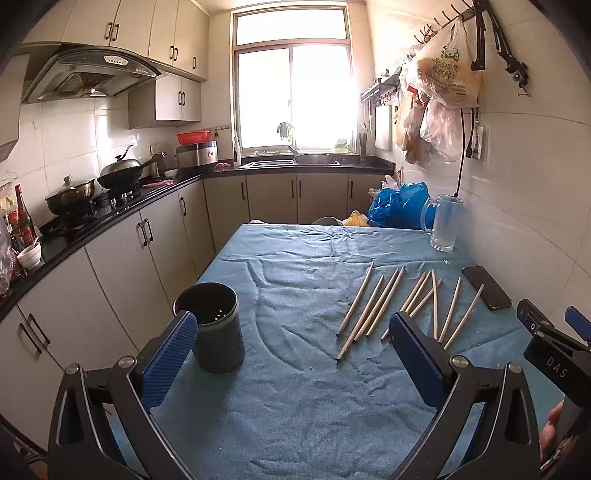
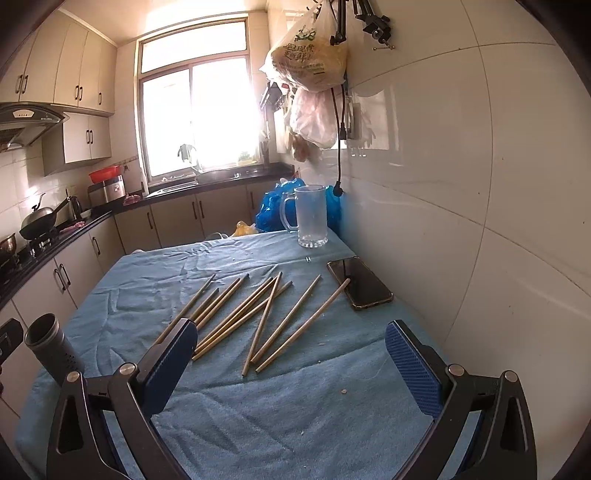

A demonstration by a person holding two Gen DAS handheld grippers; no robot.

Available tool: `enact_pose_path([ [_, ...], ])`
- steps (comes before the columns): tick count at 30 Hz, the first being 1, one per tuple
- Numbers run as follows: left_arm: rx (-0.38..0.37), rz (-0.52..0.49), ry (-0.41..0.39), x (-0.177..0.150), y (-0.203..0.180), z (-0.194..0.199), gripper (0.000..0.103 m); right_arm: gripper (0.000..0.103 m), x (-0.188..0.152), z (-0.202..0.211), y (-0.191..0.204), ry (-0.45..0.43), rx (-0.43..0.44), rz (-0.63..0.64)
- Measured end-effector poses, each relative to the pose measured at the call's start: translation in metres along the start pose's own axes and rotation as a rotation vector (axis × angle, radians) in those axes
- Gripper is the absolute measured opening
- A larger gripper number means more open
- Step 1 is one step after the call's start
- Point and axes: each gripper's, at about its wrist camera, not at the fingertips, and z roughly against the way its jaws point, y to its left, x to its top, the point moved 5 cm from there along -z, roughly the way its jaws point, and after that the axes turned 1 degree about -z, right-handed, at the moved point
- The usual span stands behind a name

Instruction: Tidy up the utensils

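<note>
We see a home kitchen: a stove (image 1: 114, 197) with pots, a sink (image 1: 291, 160) under the window (image 1: 291, 79), and cupboards (image 1: 155, 33) on the wall.

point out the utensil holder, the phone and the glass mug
utensil holder (image 1: 218, 332), left wrist view, dark side wall
phone (image 2: 360, 282), right wrist view, middle of screen
glass mug (image 2: 312, 214), right wrist view, frosted body

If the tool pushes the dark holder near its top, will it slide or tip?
The dark holder is tall and narrow, so it probably tips. The wrinkled blue cloth under it likely resists sliding. It looks empty, so probably light.
</note>
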Motion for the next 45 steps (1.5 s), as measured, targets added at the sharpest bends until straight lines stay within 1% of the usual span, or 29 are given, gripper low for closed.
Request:
enact_pose_path([
  [12,-0.006,-0.015,0.056,-0.005,-0.005,-0.016,0.103,0.103,-0.004,-0.007,0.001,0.017,0.002,-0.001],
  [18,-0.004,-0.032,0.094,-0.008,-0.010,-0.029,0.103,0.103,-0.010,-0.018,-0.003,0.044,0.004,-0.014],
  [25,0.013,-0.081,0.131,-0.003,-0.023,-0.053,0.103,0.103,-0.013,-0.036,-0.016,0.068,-0.002,-0.031],
  [29,0.017,-0.099,0.132,0.008,-0.032,-0.064,0.103,0.103,-0.014,-0.047,-0.027,0.073,-0.011,-0.035],
  [33,-0.001,-0.111,0.134,0.019,-0.042,-0.075,0.103,0.103,-0.013,-0.059,-0.036,0.083,-0.011,-0.033],
  [36,-0.042,-0.109,0.177,0.029,-0.052,-0.093,0.103,0.103,-0.012,-0.068,-0.042,0.094,-0.006,-0.030],
  [40,-0.075,-0.073,0.185,0.048,-0.063,-0.117,0.103,0.103,-0.007,-0.083,-0.048,0.122,0.023,-0.032],
  [42,-0.087,-0.054,0.190,0.059,-0.069,-0.133,0.103,0.103,-0.003,-0.093,-0.050,0.144,0.054,-0.036],
  [44,-0.111,-0.039,0.215,0.067,-0.078,-0.153,0.103,0.103,0.002,-0.103,-0.052,0.167,0.079,-0.047],
  [45,-0.119,-0.036,0.240,0.070,-0.082,-0.167,0.103,0.103,0.004,-0.109,-0.052,0.177,0.090,-0.052],
])
